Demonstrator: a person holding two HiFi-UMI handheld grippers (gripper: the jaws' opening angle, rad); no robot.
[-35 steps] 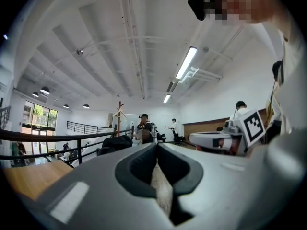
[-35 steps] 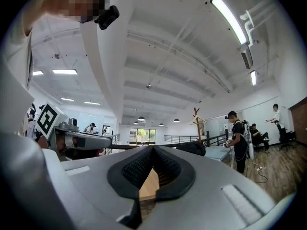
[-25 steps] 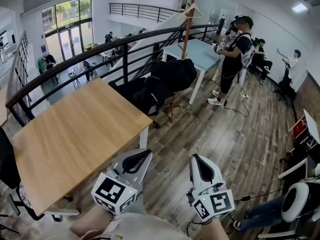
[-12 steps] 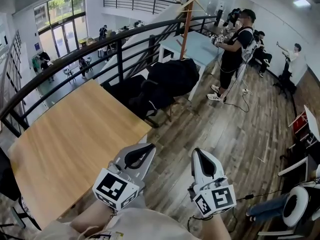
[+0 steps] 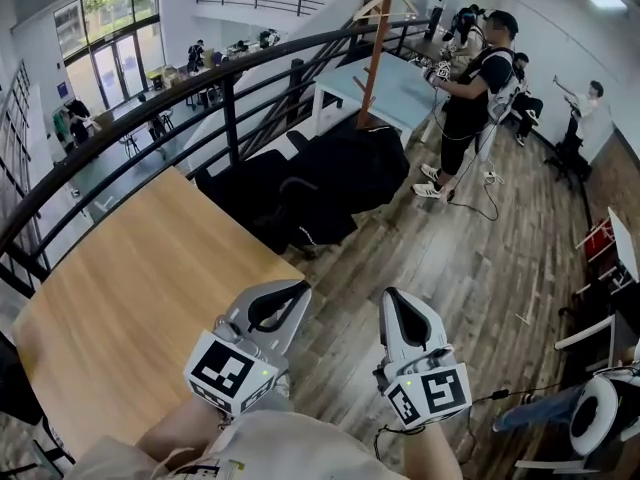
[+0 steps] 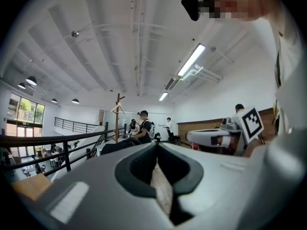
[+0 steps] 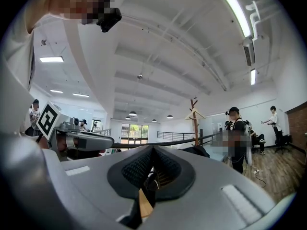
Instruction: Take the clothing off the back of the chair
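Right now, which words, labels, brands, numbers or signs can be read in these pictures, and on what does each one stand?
No text can be read anywhere.
Black-and-white square marker on the grey left gripper, and another on the grey right gripper: patterns only, no letters.
Small white mark on the black clothing: too small to read.

Bright daylight and ceiling strips (image 6: 191, 60); fisheye-bent edges, black vignette corners, sharp focus.
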